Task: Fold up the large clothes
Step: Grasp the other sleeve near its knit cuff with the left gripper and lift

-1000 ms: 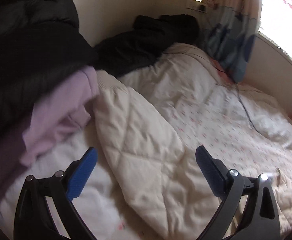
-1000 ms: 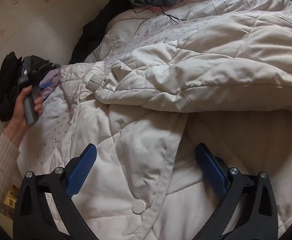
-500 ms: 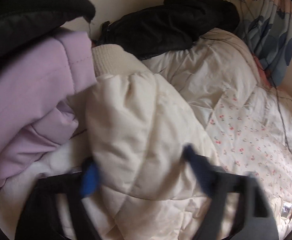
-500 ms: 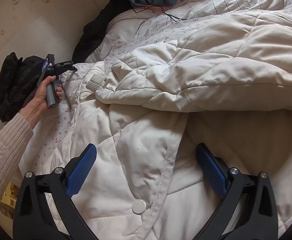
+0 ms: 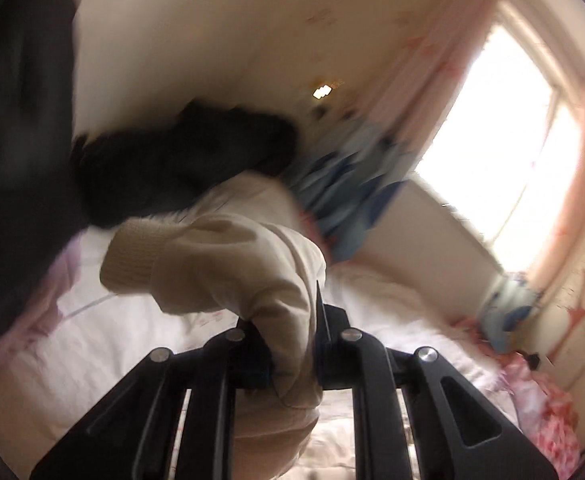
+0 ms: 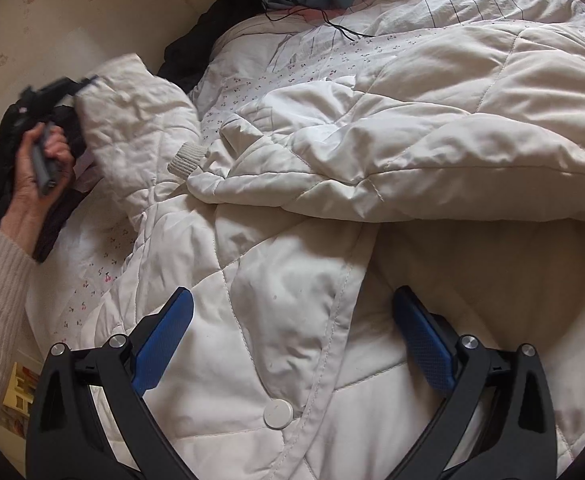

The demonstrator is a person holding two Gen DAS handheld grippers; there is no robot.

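A cream quilted jacket (image 6: 252, 360) lies spread on the bed, a white snap button (image 6: 278, 414) on its front. My left gripper (image 5: 292, 340) has its jaws closing tight on one sleeve (image 5: 220, 264) and holds it off the bed, ribbed cuff (image 5: 132, 264) hanging left. From the right wrist view, a hand (image 6: 44, 156) holds that left gripper (image 6: 86, 82) with the raised sleeve (image 6: 132, 120) draping down from it. The other cuff (image 6: 188, 160) rests near the jacket's middle. My right gripper (image 6: 292, 296) hovers open over the jacket's lower front, nothing between its pads.
A bulky white duvet (image 6: 452, 120) covers the bed's right half. Black garments lie by the wall (image 5: 180, 168) and at the left edge (image 6: 0, 160). A lilac garment (image 5: 64, 280) lies under the sleeve. A thin cable (image 6: 344, 28) crosses the sheet. Bright window (image 5: 492, 140) at right.
The left gripper dropped onto the sleeve, shut on it and lifted it up, tilting toward the wall and window. The right gripper stayed still.
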